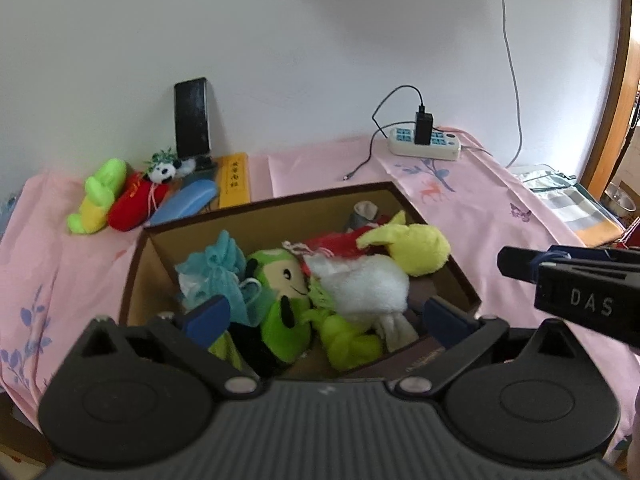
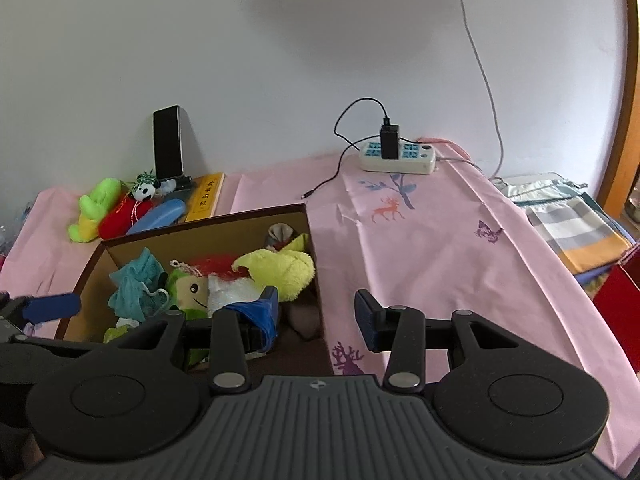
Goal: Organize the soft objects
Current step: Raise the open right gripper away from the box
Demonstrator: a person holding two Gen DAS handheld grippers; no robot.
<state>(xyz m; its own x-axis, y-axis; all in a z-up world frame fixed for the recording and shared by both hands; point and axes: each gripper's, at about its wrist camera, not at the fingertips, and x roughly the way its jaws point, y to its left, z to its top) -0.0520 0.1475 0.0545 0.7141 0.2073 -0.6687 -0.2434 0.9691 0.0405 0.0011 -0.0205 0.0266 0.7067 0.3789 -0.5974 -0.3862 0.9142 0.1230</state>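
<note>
The left tongs (image 1: 326, 316) stand wide open with nothing between the pads, hovering over the box (image 1: 280, 204) on the pink-clothed table (image 1: 480, 208); inside lie a white plush (image 1: 360, 284), a yellow plush (image 1: 416, 248), a green doll (image 1: 280, 304) and a blue mesh puff (image 1: 224, 268). The right tongs (image 2: 316, 312) are also open and empty, at the box's right wall. Behind the box, a green toy (image 1: 96, 196), a red toy (image 1: 134, 206) and a small panda (image 1: 164, 172) lie together near the phone (image 1: 192, 118).
</note>
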